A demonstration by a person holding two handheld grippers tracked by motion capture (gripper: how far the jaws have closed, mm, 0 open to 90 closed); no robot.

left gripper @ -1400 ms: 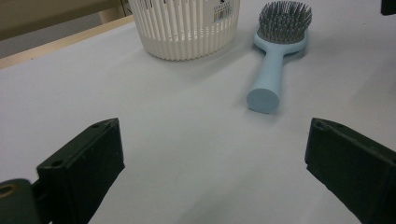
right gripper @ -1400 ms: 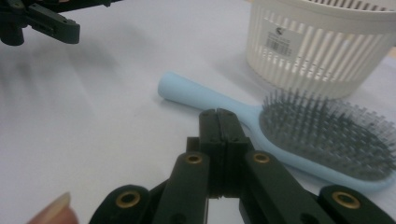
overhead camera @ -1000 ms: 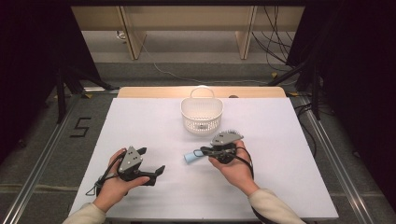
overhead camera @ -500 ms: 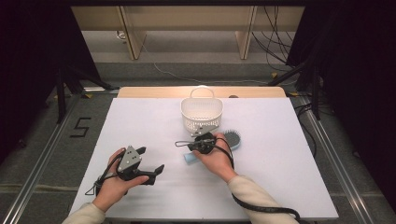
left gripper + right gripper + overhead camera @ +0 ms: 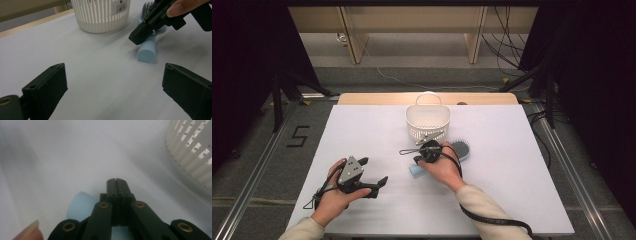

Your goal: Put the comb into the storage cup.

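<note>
A light blue hairbrush (image 5: 460,148) lies on the white table, its dark bristled head to the right and its round handle (image 5: 147,50) pointing toward me. My right gripper (image 5: 418,160) hovers just over the handle, jaws pressed together with nothing between them. In the right gripper view the shut tips (image 5: 116,181) sit above the handle end (image 5: 80,205). A white slatted basket (image 5: 428,122) stands just behind the brush. My left gripper (image 5: 373,171) rests at the front left, jaws wide open and empty, facing the brush from a distance (image 5: 117,87).
The table top (image 5: 522,165) is a white sheet with a wooden strip along its far edge. The basket (image 5: 195,152) is close on the right gripper's right. Cables trail from both grippers toward the front edge.
The right hand moved left and slightly down over the brush handle and rolled, so its grey plate no longer faces up; the brush head is now uncovered. The left hand stayed put.
</note>
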